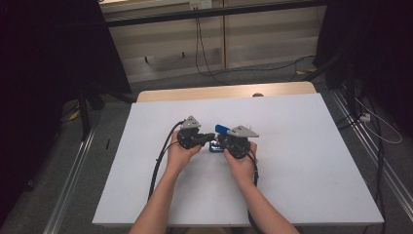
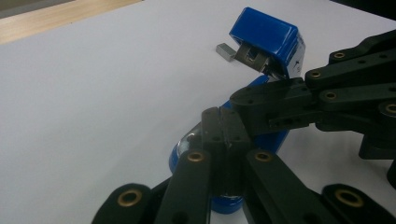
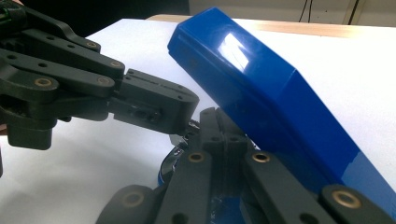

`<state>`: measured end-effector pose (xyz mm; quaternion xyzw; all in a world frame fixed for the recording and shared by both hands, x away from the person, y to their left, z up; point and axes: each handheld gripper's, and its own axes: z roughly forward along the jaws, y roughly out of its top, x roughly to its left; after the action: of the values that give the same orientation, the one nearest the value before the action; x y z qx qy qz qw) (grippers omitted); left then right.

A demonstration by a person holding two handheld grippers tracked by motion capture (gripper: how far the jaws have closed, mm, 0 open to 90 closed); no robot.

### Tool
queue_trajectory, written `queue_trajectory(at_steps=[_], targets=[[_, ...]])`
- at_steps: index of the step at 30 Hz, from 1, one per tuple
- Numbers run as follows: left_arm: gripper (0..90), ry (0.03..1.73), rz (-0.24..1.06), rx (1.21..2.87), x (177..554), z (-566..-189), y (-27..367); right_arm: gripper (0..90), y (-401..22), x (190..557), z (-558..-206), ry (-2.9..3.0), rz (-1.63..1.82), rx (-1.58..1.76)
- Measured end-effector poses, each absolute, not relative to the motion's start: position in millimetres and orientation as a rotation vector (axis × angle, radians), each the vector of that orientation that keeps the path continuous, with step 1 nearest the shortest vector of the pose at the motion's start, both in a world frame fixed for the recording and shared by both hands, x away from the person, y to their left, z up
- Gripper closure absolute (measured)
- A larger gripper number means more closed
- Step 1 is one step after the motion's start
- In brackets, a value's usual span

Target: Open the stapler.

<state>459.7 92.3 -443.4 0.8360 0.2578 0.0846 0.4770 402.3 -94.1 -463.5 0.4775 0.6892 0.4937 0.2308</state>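
A: Where is the stapler (image 1: pixel 217 138)?

B: Near the middle of the white table (image 1: pixel 302 161), between the two grippers. Its blue top arm is swung up and open; the base lies on the table.

A: And the tools?

B: The left gripper (image 1: pixel 210 136) comes in from the left with its jaws together, and so far as I can tell they are pinched on the metal part at the base; in the left gripper view (image 2: pixel 224 128) the pads meet right over it. The right gripper (image 1: pixel 221 142) also has its jaws together, low on the base on the right. Whether it really pinches the base I cannot tell.

A: How to do this step well?

B: I'd judge the work to be opening or loading the stapler. Hold the base firm with one tool, move the other slowly, and don't let the lid snap down. A loose staple strip (image 2: pixel 225 50) lies on the table just past the lid's tip.

A: Which way does it point?

B: The long axis runs near to far, a bit leftward. The lid tilts upward, its open end at the far side, hinge near the right gripper.
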Motion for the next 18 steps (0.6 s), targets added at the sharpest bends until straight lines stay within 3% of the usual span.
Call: queue_trajectory(at_steps=[18], targets=[[90.0, 0.635, 0.214, 2.048, 459.0, -452.3, 91.3, 90.0, -102.5, 400.8, -450.5, 1.774, 1.322, 1.341]])
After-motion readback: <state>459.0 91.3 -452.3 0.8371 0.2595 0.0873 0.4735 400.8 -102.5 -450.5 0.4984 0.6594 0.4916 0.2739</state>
